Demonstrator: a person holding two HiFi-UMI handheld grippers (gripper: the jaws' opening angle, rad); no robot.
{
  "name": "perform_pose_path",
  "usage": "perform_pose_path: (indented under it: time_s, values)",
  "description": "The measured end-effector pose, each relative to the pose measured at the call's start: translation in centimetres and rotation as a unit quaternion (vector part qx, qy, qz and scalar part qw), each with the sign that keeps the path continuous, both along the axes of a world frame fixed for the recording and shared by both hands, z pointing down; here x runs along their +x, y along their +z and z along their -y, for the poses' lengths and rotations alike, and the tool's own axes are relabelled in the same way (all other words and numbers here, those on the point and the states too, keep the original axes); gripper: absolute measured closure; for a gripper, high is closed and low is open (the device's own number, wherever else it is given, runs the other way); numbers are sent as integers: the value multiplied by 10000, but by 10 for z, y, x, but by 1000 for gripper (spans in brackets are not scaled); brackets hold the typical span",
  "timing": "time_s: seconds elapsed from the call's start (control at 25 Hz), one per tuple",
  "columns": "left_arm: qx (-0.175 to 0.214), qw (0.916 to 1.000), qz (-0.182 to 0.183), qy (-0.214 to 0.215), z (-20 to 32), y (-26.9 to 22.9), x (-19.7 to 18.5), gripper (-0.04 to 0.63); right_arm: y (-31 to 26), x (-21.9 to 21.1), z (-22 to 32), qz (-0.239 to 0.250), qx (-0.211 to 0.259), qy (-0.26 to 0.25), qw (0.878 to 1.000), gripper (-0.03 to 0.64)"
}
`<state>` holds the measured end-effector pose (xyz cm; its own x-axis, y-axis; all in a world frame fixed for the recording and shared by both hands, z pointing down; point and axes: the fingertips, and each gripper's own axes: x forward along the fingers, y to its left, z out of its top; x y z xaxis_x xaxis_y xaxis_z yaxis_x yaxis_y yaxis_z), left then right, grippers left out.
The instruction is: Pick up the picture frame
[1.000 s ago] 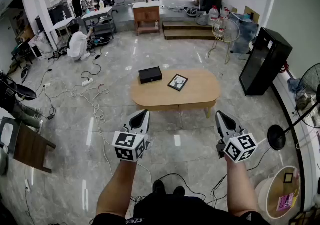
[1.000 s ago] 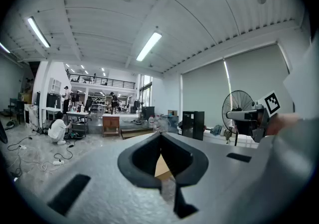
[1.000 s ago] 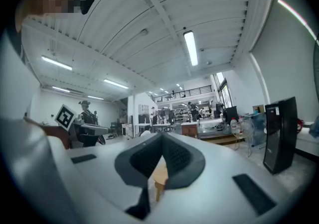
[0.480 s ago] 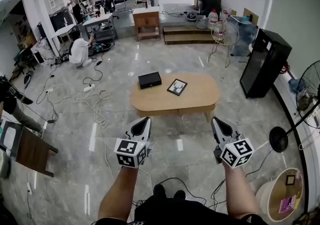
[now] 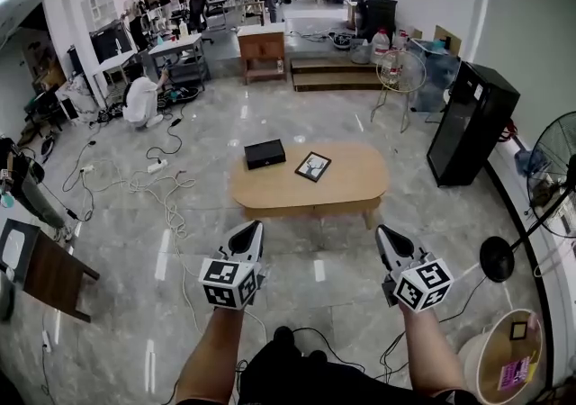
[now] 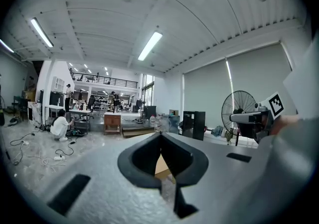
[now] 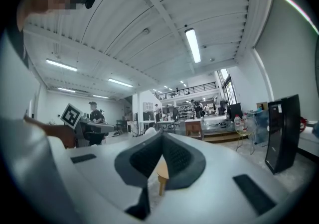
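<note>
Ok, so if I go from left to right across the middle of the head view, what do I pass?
You'd pass the crouching person in white → black box → picture frame → tall black cabinet → fan.

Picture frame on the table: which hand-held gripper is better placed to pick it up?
Right, narrowly. The left hand-held gripper and right hand-held gripper are shut, empty and short of the table. A black box sits left of the picture frame; its right side is bare tabletop, so approach seems freer there.
</note>
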<state>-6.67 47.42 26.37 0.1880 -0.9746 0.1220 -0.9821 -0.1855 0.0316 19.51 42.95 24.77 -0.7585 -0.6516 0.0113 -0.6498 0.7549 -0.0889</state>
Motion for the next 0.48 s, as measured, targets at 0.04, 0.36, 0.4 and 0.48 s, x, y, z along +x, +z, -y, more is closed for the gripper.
perform_pose_path:
  time_s: [0.04, 0.36, 0.4, 0.48]
  values:
    - [5, 10000, -30, -14, 2, 2, -1, 585, 2, 1, 2, -33, -15, -2, 10000, 611]
    - [28, 9998, -206, 42, 44, 8, -8, 586, 7, -4, 34, -163, -113, 6, 9998, 611]
    - [18, 9998, -203, 71, 52, 9, -9, 585, 8, -6, 40, -172, -129, 14, 9998, 611]
    - [-1, 9998, -179, 132, 69, 10, -12, 584, 13, -12, 54, -176, -165, 22, 9997, 611]
